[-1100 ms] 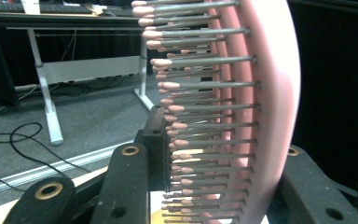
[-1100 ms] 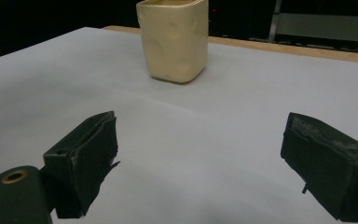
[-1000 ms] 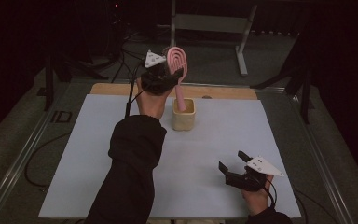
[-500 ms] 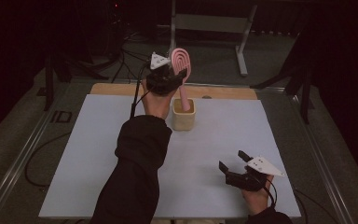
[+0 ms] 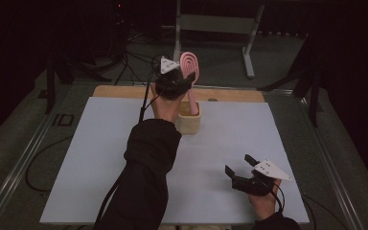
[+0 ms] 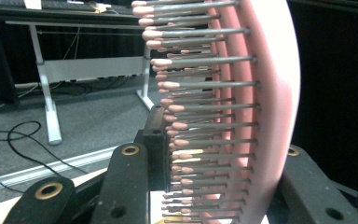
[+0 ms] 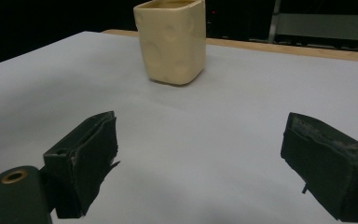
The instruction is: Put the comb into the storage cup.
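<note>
High view overlooks the table [image 5: 100, 158]; both gripper views sit close, low.

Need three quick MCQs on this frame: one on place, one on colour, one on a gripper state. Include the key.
1. Where does the handle of the pink plastic hairbrush end?
A. inside the cream square ceramic cup
B. flat on the white table top
C. in the right hand-held gripper

2. What colour are the brush's bristle tips?
A. black
B. pink
C. white

3. How do the right hand-held gripper's jaws stand?
A. shut on the cup
B. shut on the brush
C. open, nothing between them

Key: 1 A, the high view shows the handle going down into the cup while the left hand-held gripper clamps the brush; 2 B, seen close in the left gripper view; 3 C, jaws apart over bare table.
</note>
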{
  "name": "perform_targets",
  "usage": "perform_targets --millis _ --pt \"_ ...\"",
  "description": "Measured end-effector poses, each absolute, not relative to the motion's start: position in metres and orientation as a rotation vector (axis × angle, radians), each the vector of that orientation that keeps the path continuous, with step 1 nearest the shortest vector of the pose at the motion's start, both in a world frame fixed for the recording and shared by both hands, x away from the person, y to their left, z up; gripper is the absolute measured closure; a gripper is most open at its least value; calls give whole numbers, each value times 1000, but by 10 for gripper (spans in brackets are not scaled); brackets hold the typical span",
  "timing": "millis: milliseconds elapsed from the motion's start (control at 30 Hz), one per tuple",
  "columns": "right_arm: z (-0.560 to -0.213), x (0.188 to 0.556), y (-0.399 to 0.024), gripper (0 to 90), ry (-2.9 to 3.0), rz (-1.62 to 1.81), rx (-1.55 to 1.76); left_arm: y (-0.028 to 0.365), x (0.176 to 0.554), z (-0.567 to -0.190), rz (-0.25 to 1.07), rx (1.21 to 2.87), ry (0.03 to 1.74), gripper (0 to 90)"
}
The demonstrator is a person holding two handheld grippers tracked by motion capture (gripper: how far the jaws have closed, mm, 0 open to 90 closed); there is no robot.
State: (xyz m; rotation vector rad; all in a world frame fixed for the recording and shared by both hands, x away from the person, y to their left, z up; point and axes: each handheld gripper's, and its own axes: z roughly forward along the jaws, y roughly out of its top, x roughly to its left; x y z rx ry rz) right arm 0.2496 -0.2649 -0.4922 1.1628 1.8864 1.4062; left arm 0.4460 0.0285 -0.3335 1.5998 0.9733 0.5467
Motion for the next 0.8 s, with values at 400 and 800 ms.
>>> perform_targets --millis 400,800 --pt "-492 249 -266 105 1882 1411 1170 23 445 -340 553 1567 986 645" --pt "-492 250 -266 105 1885 1402 1172 23 443 -347 579 1545 1013 645"
